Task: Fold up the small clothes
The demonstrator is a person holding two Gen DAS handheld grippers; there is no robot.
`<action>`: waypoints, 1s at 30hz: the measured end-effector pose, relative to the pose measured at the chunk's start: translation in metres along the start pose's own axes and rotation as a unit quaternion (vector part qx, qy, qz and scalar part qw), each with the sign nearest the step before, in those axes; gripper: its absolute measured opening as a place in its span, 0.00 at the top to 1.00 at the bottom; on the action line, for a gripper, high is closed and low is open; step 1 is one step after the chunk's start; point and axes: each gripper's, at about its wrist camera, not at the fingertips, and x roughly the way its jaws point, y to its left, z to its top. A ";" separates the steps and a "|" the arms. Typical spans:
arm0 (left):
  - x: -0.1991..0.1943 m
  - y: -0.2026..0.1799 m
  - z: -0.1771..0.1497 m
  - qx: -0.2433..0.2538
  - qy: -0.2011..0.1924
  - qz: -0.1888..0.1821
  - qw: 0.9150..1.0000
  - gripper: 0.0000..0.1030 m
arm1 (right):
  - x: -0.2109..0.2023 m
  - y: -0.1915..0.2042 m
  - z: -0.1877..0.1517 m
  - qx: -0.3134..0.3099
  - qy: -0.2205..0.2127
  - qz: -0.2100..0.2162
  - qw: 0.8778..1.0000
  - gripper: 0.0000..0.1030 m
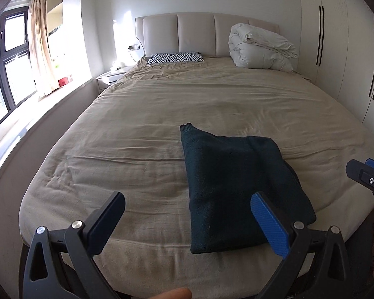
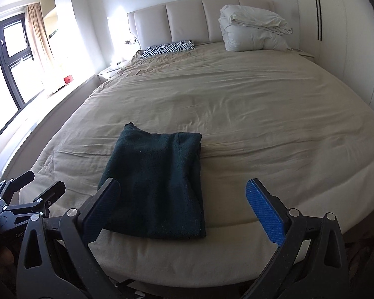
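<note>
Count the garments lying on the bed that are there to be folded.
1. A dark green garment lies folded near the foot edge of the bed, between the open left gripper and right gripper. Nothing visible suggests others.

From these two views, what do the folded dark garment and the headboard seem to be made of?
The folded dark green garment looks like thick knit or fleece: matte, fuzzy surface, with a ribbed edge at its far corner. The pale panelled headboard looks like padded leather or faux leather: smooth, with a faint sheen and stitched vertical seams. Which of the two I cannot tell.
</note>
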 end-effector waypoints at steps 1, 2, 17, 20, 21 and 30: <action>0.003 0.000 -0.002 -0.002 0.008 0.000 1.000 0.00 | 0.006 0.000 -0.001 0.000 0.006 -0.002 1.000 0.00; 0.006 0.000 -0.004 -0.003 0.015 0.001 1.000 0.00 | 0.012 0.000 -0.003 0.000 0.013 -0.002 1.000 0.00; 0.031 0.003 -0.015 -0.009 0.063 -0.006 0.998 0.00 | 0.043 0.002 -0.016 0.003 0.065 0.003 0.998 0.00; 0.032 0.004 -0.016 -0.012 0.065 -0.006 0.998 0.00 | 0.045 0.002 -0.017 0.003 0.068 0.003 0.998 0.00; 0.032 0.003 -0.016 -0.012 0.066 -0.005 0.998 0.00 | 0.046 0.002 -0.017 0.003 0.069 0.003 0.998 0.00; 0.033 0.003 -0.017 -0.015 0.070 -0.006 0.997 0.00 | 0.050 0.002 -0.019 0.004 0.072 0.003 0.997 0.00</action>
